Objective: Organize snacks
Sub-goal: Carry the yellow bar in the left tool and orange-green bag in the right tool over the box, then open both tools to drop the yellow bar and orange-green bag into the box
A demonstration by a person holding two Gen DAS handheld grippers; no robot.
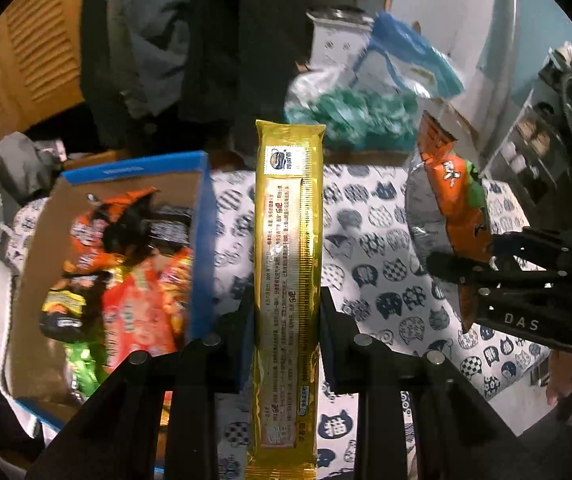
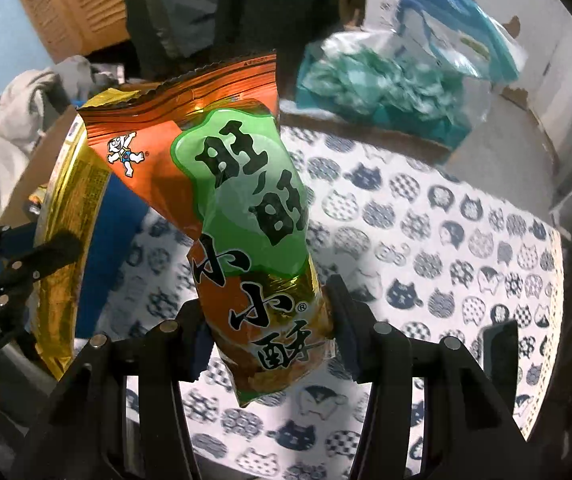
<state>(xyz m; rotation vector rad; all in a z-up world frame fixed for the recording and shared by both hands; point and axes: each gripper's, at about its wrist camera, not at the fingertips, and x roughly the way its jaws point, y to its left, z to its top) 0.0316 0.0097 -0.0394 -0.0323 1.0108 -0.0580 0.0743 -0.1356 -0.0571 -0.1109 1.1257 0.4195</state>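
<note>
Left gripper is clamped on a long gold packet, held above the cat-print cloth beside the snack-filled box. Right gripper pinches an orange-and-green snack bag (lower end).

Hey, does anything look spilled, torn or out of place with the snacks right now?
Nothing spilled or torn. The gold packet sits straight in the left gripper; the orange bag hangs tilted in the right gripper. Snacks lie jumbled in the blue-rimmed box.
</note>
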